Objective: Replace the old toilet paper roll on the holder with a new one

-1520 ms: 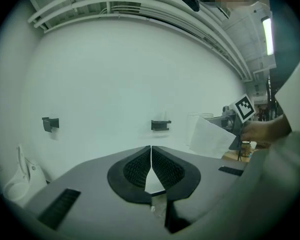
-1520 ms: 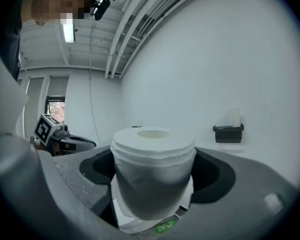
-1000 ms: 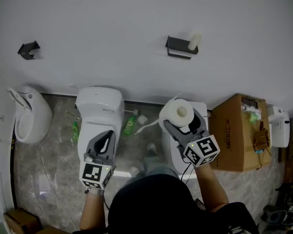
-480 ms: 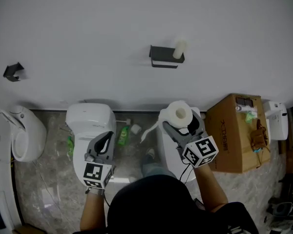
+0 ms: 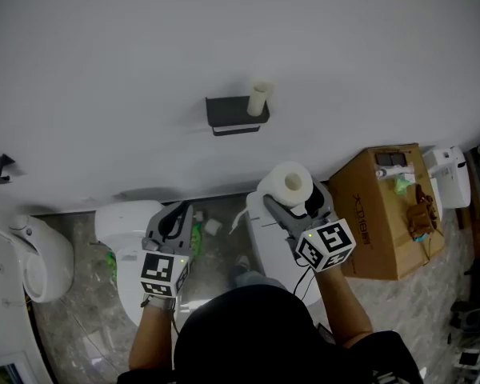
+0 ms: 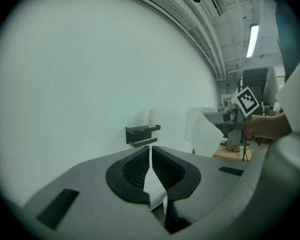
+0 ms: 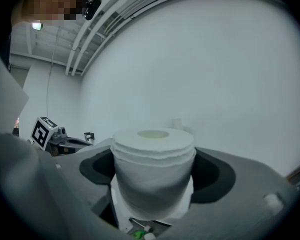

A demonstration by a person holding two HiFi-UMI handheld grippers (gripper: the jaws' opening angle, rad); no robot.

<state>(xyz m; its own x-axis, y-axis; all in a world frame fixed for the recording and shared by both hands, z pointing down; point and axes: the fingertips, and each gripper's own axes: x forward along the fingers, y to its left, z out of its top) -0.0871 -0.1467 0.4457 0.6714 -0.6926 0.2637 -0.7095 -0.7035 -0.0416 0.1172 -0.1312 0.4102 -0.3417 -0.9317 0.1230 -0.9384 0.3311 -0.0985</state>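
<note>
**New roll in the grip, old one on the holder**

The right gripper (image 7: 155,176) stood wide around a full new toilet paper roll (image 5: 289,184). Its pads pressed on the roll's two sides, and the roll was upright with its tube end up. The left gripper (image 6: 150,154) had its jaws together with nothing between them. In the head view the dark holder (image 5: 235,112) sat on the white wall, with the old roll (image 5: 260,98), a thin pale tube, standing up at its right end. Both grippers were well apart from the holder. Beneath the left gripper was a white toilet (image 5: 120,218), and a cardboard box (image 5: 388,206) stood at the right
</note>
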